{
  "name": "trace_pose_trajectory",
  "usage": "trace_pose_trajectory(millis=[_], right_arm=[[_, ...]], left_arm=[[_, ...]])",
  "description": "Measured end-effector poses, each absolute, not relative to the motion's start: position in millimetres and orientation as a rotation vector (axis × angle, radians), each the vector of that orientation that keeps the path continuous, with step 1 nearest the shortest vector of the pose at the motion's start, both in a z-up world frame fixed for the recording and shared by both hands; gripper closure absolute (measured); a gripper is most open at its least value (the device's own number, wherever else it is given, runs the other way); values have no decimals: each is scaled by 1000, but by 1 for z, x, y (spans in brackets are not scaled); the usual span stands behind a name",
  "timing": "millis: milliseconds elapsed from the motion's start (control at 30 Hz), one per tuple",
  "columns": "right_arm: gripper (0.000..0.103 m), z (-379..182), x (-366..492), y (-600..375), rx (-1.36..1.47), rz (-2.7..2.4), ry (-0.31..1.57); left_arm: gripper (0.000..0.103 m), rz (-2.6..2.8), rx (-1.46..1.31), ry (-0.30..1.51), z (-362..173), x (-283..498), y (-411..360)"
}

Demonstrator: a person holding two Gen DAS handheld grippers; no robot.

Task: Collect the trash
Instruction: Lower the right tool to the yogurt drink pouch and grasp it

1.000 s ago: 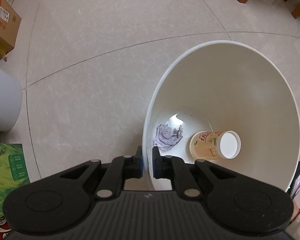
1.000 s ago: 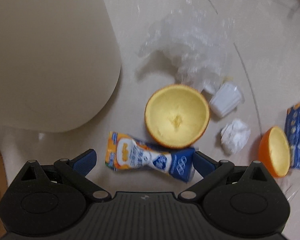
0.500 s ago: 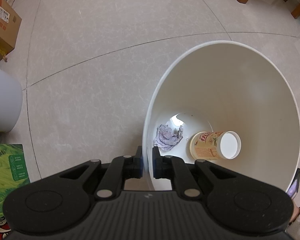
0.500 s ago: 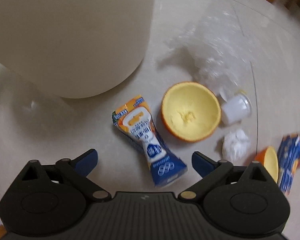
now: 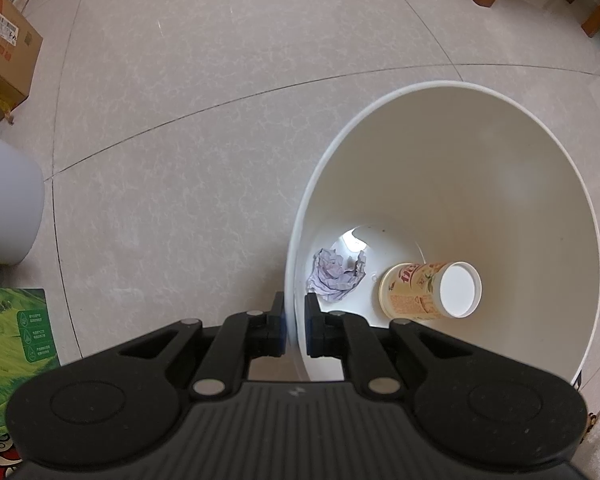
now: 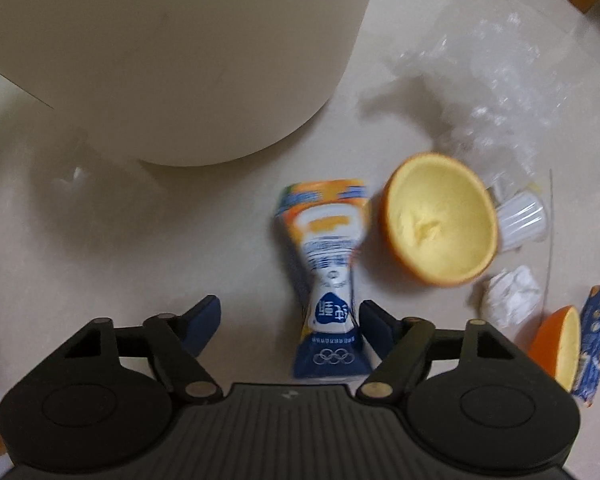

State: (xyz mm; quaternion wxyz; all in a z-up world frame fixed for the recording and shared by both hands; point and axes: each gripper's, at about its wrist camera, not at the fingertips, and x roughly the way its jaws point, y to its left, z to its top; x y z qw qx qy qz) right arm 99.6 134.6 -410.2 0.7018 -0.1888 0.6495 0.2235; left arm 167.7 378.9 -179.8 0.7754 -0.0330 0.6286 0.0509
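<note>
My left gripper (image 5: 294,326) is shut on the near rim of the white trash bin (image 5: 460,88). Inside the bin lie a crumpled purple-grey paper (image 5: 336,276) and a beige paper cup (image 5: 428,290) on its side. My right gripper (image 6: 289,314) points down at the floor, and its jaws are closing. A crushed orange-and-blue drink carton (image 6: 328,256) lies lengthwise between them. The right finger is close beside the carton and the left finger stands well apart from it. The bin's outer wall (image 6: 160,52) fills the upper left of the right wrist view.
Beside the carton lie a hollow orange half (image 6: 440,220), clear plastic wrap (image 6: 492,92), a small white plastic cup (image 6: 522,220), a tissue ball (image 6: 508,296), another orange half (image 6: 560,344) and a second carton (image 6: 598,332). A cardboard box (image 5: 4,52), white container (image 5: 4,208) and green box (image 5: 8,352) stand left.
My right gripper has rolled and sunk toward the floor, so the carton now lies lengthwise between its jaws, which have narrowed. The left gripper and the bin have not moved.
</note>
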Motion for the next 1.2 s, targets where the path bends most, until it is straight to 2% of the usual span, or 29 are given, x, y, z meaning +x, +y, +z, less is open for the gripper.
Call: trace_pose_trajectory(millis=[167,233,300,367,400,933,1200], right_arm=[[27,-417,110,145,-426,454,1407],[33,-421,115,146,-416,425,1412],[48,-423,118,145,-418,398,1413],[58,-422,120,143,-429,381,1411],[59,-421,120,142,-428,381,1412],[61,-382,119,112,-332,328,1430],[61,-338,107,100,-300,278,1427]], left_arm=[[96,111,-79,1362,-180,168,379],[96,110,-79,1363,-180,168,380],[96,106,-83,1363,-180,168,381],[96,103,-91,1362,-180,168,383],[96,101,-95,1362,-179,168,384],[96,91,-92,1354,-179,167,384],[96,99,-85,1356,-179,167,382]])
